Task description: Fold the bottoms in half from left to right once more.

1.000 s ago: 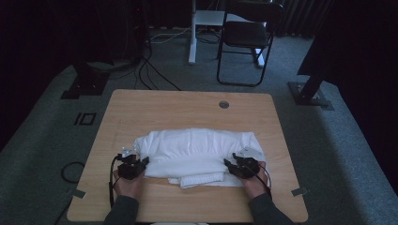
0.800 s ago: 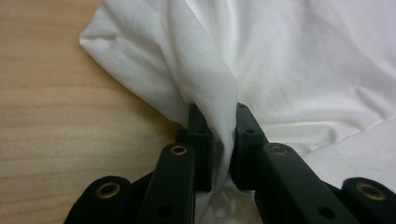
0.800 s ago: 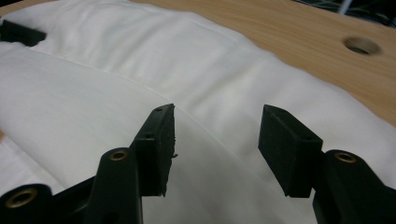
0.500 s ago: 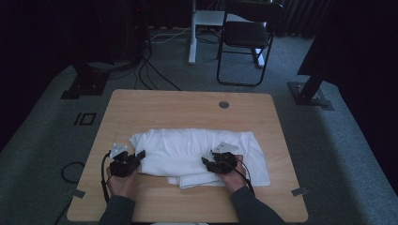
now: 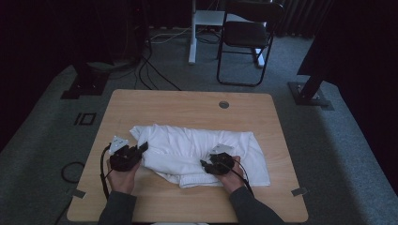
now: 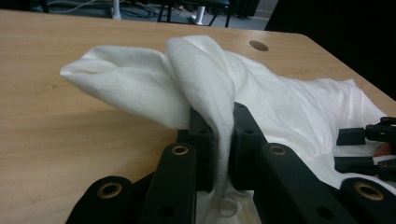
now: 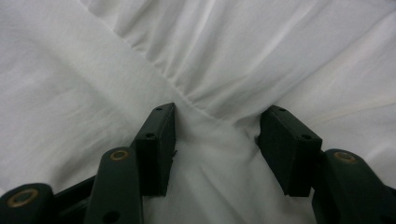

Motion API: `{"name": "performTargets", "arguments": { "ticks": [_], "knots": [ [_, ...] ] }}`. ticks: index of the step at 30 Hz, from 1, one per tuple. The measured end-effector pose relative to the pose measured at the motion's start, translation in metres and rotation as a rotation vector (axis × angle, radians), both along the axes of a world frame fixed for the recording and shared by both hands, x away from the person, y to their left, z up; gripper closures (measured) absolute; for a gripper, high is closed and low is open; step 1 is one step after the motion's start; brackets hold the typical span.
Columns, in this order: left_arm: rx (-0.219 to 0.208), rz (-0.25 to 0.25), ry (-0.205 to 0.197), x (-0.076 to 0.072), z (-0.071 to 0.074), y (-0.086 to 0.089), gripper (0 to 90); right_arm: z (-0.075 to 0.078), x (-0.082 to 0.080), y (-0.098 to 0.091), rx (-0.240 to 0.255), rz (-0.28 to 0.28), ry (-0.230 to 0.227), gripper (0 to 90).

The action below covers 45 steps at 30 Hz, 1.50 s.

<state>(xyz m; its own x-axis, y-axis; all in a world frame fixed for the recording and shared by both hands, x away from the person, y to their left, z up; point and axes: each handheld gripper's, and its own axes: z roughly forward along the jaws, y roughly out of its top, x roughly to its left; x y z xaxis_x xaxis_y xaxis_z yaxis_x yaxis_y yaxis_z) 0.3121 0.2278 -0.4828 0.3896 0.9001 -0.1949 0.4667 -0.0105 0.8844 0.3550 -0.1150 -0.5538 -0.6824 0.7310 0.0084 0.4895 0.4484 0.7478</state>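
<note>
1. wooden table [image 5: 187, 105] – light top with a round grommet hole [image 5: 224, 104] near its far edge; it stands on grey carpet, and a black chair [image 5: 246, 35] stands well beyond it.
2. white garment [image 5: 197, 150] – lies crumpled across the near half of the table, spread wider toward the person's right; its left end is pulled up into a raised fold.
3. left gripper [image 6: 219, 140] – held at the garment's left end. its jaws are clenched on a pinch of the white cloth, which stands up between the pads and drapes over them.
4. right gripper [image 7: 217, 128] – sits low on the garment's near right part. its jaws have just been opening and stand apart; cloth bunches between them, the pads not pressing on it.
</note>
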Motion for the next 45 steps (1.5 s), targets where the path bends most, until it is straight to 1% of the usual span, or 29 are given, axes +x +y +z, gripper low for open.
{"name": "performTargets", "arguments": {
  "ticks": [1, 2, 6, 7, 8, 10, 12, 14, 16, 19, 20, 21, 22, 23, 26, 27, 30, 34, 35, 36, 37, 38, 39, 40, 41, 42, 43, 44, 45],
  "knots": [
    [0.005, -0.002, -0.006, 0.001, 0.002, -0.002, 82.0, 0.003, 0.001, -0.001, 0.007, 0.001, 0.011, 44.8],
    [0.004, -0.001, -0.009, 0.001, 0.003, -0.002, 82.1, 0.006, 0.0, -0.003, 0.008, -0.001, 0.007, 43.9],
    [0.002, -0.006, -0.014, 0.002, 0.007, -0.001, 82.1, 0.023, -0.014, -0.006, 0.021, 0.001, -0.054, 42.4],
    [0.002, -0.006, -0.014, 0.002, 0.007, -0.001, 82.1, 0.023, -0.014, -0.006, 0.021, 0.001, -0.054, 42.4],
    [0.002, -0.005, -0.021, 0.002, 0.009, -0.002, 82.1, 0.027, -0.025, -0.007, 0.011, 0.019, -0.081, 42.4],
    [0.002, -0.011, -0.028, 0.002, 0.012, -0.003, 82.1, 0.025, -0.031, -0.007, -0.008, 0.037, -0.071, 42.5],
    [-0.005, -0.024, -0.038, 0.001, 0.016, -0.005, 82.1, 0.015, -0.034, -0.003, -0.059, 0.05, -0.06, 42.4],
    [0.01, -0.035, -0.053, 0.0, 0.02, -0.009, 82.1, 0.007, -0.033, 0.001, -0.067, 0.044, -0.058, 42.5],
    [0.008, -0.04, -0.072, -0.001, 0.025, -0.012, 82.1, 0.005, -0.03, 0.004, -0.066, 0.049, -0.051, 42.5],
    [-0.001, -0.048, -0.089, 0.0, 0.032, -0.015, 82.1, 0.003, -0.024, 0.007, -0.032, 0.049, -0.021, 42.7],
    [-0.002, -0.052, -0.096, 0.001, 0.035, -0.015, 82.2, 0.001, -0.022, 0.007, -0.02, 0.053, -0.017, 42.9],
    [-0.002, -0.052, -0.096, 0.001, 0.035, -0.015, 82.1, 0.001, -0.022, 0.007, -0.02, 0.053, -0.017, 42.9],
    [-0.007, -0.055, -0.103, 0.001, 0.039, -0.017, 82.2, 0.0, -0.019, 0.011, 0.007, 0.052, -0.007, 42.9],
    [-0.006, -0.062, -0.117, 0.0, 0.044, -0.019, 82.2, 0.0, -0.017, 0.012, 0.011, 0.054, -0.004, 43.0],
    [-0.008, -0.072, -0.131, 0.0, 0.049, -0.023, 82.2, 0.0, -0.014, 0.017, 0.015, 0.059, -0.001, 43.0],
    [-0.01, -0.081, -0.144, -0.001, 0.052, -0.026, 82.2, -0.001, -0.01, 0.023, 0.025, 0.057, 0.002, 43.1],
    [-0.016, -0.092, -0.156, -0.001, 0.056, -0.031, 82.2, -0.002, -0.005, 0.035, 0.039, 0.057, -0.002, 43.3],
    [-0.028, -0.108, -0.163, 0.001, 0.06, -0.037, 82.2, -0.003, -0.002, 0.056, 0.057, 0.063, -0.011, 43.7],
    [-0.028, -0.108, -0.163, 0.001, 0.06, -0.037, 82.2, -0.003, -0.002, 0.056, 0.057, 0.063, -0.011, 43.7],
    [-0.027, -0.113, -0.167, 0.002, 0.061, -0.039, 82.2, -0.004, 0.0, 0.066, 0.064, 0.069, -0.015, 43.7],
    [-0.026, -0.119, -0.171, 0.002, 0.062, -0.041, 82.1, -0.004, 0.001, 0.07, 0.066, 0.077, -0.016, 43.7],
    [-0.027, -0.121, -0.171, 0.002, 0.062, -0.042, 82.2, -0.003, 0.001, 0.074, 0.063, 0.103, -0.02, 43.7],
    [-0.026, -0.122, -0.169, 0.003, 0.062, -0.042, 82.2, -0.002, 0.002, 0.077, 0.062, 0.135, -0.017, 43.4],
    [-0.024, -0.121, -0.167, 0.003, 0.062, -0.042, 82.2, 0.001, 0.002, 0.078, 0.062, 0.155, -0.002, 41.6],
    [-0.026, -0.12, -0.166, 0.004, 0.061, -0.041, 82.1, 0.005, 0.0, 0.077, 0.065, 0.167, -0.002, 39.4],
    [-0.029, -0.119, -0.167, 0.004, 0.061, -0.04, 82.2, 0.01, -0.003, 0.074, 0.076, 0.177, -0.022, 38.5],
    [-0.032, -0.118, -0.164, 0.004, 0.061, -0.039, 82.2, 0.016, -0.006, 0.068, 0.097, 0.176, -0.053, 38.5],
    [-0.035, -0.118, -0.161, 0.005, 0.061, -0.038, 82.2, 0.021, -0.008, 0.062, 0.117, 0.153, -0.085, 39.1],
    [-0.038, -0.118, -0.16, 0.005, 0.06, -0.038, 82.2, 0.024, -0.01, 0.056, 0.123, 0.116, -0.105, 39.2]
  ]
}}
